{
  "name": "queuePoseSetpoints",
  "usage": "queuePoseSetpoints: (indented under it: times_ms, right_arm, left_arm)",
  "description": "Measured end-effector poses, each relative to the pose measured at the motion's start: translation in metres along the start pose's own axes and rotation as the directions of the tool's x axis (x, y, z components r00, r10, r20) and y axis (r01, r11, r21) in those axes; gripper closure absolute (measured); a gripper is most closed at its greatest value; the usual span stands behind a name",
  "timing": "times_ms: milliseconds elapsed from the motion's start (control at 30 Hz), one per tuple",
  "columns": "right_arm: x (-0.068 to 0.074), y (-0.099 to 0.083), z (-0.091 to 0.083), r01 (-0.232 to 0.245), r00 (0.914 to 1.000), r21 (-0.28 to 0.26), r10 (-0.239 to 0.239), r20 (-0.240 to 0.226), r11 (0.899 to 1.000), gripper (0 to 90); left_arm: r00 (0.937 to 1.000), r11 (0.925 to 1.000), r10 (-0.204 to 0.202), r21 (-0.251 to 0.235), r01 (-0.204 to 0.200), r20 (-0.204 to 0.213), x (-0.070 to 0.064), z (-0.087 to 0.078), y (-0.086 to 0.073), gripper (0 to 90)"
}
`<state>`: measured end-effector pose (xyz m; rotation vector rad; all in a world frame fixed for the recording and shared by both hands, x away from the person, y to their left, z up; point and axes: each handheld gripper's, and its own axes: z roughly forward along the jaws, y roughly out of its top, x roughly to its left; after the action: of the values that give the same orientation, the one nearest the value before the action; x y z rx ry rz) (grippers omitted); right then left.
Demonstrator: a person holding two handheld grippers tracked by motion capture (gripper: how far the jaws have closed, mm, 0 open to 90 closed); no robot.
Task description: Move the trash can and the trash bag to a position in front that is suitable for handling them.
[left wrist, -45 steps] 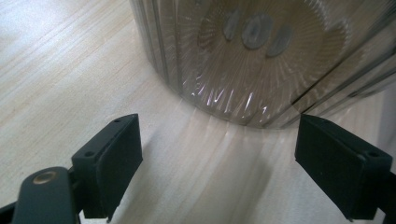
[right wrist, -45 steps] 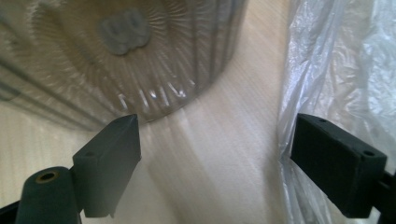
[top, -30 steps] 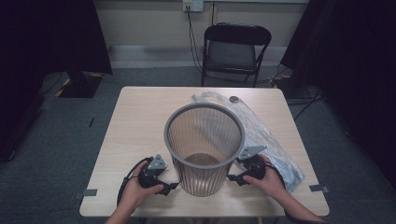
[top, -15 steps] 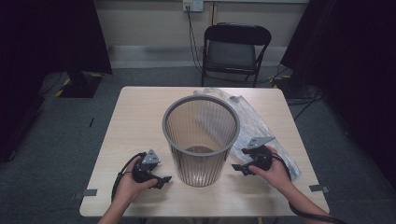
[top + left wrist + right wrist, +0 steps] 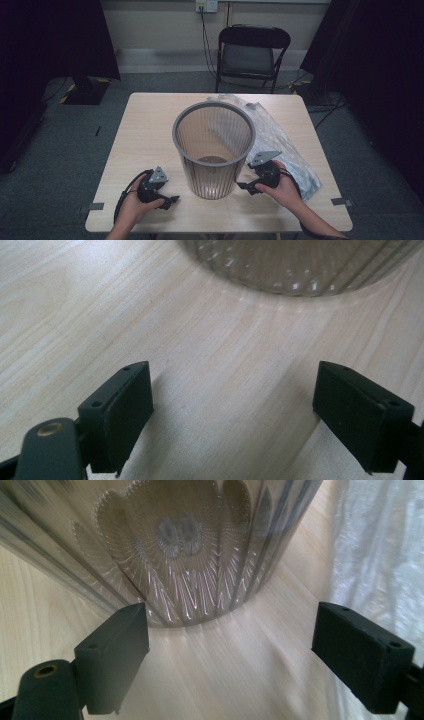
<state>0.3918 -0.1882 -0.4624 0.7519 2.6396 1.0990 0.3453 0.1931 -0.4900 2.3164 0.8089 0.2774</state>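
A translucent grey ribbed wastebasket stands upright on the wooden table, near its front middle. My left gripper rests low on the table to the basket's left, open, with bare wood between its jaws; the basket's base curves across the top of the left gripper view. My right gripper is open just right of the basket, apart from it, and the ribbed wall looms close in the right gripper view. A clear plastic bag lies flat behind and right of the basket.
A black folding chair stands beyond the table's far edge, with cables on the floor near it. The plastic bag runs along the right side of the right gripper view. Dark curtains flank the room.
The basket has been let go and stands slightly farther back. Both grippers have drawn away from its sides, the left one dropping toward the table's front edge.
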Motion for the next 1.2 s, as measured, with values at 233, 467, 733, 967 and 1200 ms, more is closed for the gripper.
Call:
queuePoseSetpoints:
  times_ms: [233,467,733,967,1200]
  right_arm:
    - [-0.011,0.015,0.018,-0.022,0.9997,0.010,0.022,0.005,1.000,14.2]
    - [-0.005,0.025,0.032,-0.059,0.9976,-0.008,0.058,-0.038,0.998,17.6]
    - [0.016,0.033,0.026,-0.022,0.9987,-0.031,0.021,-0.046,0.999,15.2]
    - [0.017,0.031,0.034,-0.041,0.9981,-0.012,0.041,-0.047,0.999,14.6]
    - [0.010,0.034,0.040,-0.023,0.9986,0.003,0.024,-0.047,1.000,14.5]
  left_arm:
    - [1.0000,1.0000,-0.007,0.002,0.007,-0.007,0.001,0.001,0.002,14.7]
    - [0.9997,0.9999,-0.014,0.004,0.014,-0.018,-0.001,0.002,0.002,14.1]
    - [0.9991,0.9994,-0.028,0.018,0.029,-0.032,-0.003,0.001,0.003,14.6]
    - [0.9983,0.9993,-0.037,0.007,0.038,-0.044,-0.003,-0.001,0.006,17.1]
    - [0.9974,0.9908,-0.059,-0.124,0.054,-0.040,0.002,-0.008,0.029,20.3]
